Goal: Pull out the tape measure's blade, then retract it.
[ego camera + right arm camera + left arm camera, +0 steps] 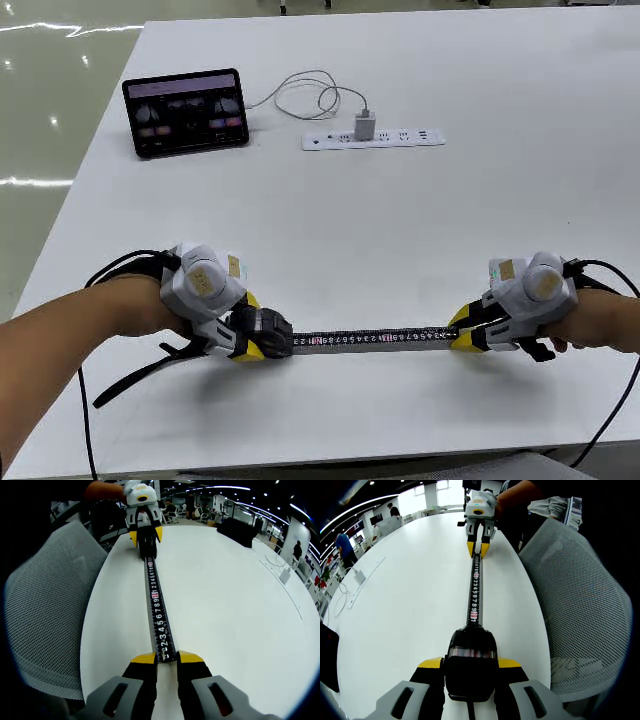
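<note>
A broad white surface carries everything, and a grey mesh chair stands at its near edge. Far back on the left a dark tablet stands propped with its screen lit. To its right lies a white power strip with a charger plugged in (its cable loops towards the tablet).

Near the front edge the two are held well apart, facing each other. The left tool has its yellow-tipped jaws clamped on either side of the black tape measure, which sits just above or on the surface; which one I cannot tell. The right tool has its jaws pinched together on the free end of the blade.

The blade runs straight between them, drawn out of the case, its printed numbers facing up. In the right gripper view the lowest numbers lie at the right tool's tips.
</note>
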A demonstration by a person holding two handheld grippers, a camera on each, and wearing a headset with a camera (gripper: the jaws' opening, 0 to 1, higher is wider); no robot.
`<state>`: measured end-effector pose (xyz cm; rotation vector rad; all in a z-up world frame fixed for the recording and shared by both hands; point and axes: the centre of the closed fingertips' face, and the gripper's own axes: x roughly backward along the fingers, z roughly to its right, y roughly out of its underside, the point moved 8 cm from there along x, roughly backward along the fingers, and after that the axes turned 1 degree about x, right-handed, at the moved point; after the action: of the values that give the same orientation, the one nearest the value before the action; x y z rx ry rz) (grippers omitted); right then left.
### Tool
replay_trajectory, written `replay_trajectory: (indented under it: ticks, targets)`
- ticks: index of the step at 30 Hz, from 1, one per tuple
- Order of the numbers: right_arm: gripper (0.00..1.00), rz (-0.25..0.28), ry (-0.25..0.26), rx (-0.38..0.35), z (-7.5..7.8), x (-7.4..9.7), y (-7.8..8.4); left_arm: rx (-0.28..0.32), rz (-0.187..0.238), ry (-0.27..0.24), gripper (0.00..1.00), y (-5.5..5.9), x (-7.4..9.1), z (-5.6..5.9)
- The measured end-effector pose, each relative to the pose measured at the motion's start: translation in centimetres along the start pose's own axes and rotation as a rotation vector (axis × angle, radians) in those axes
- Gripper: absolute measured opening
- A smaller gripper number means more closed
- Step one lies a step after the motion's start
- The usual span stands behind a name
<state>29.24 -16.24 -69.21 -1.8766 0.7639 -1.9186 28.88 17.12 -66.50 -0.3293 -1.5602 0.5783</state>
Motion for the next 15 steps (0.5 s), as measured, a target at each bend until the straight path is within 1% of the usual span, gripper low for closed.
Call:
replay_trajectory:
  ticks: [5,12,15]
  targets:
    - [0.1,-0.001,-0.006,-0.008,0.08,-0.03,-0.04,0.009,0.008,0.004,0.34,0.08,0.05,-0.1]
    - [0.11,-0.029,-0.018,0.008,0.23,-0.18,-0.21,-0.005,-0.013,0.012,0.35,-0.09,-0.08,-0.06]
    - [0.11,-0.042,-0.02,0.018,0.21,-0.16,-0.21,0.0,-0.011,0.008,0.35,-0.16,-0.12,-0.08]
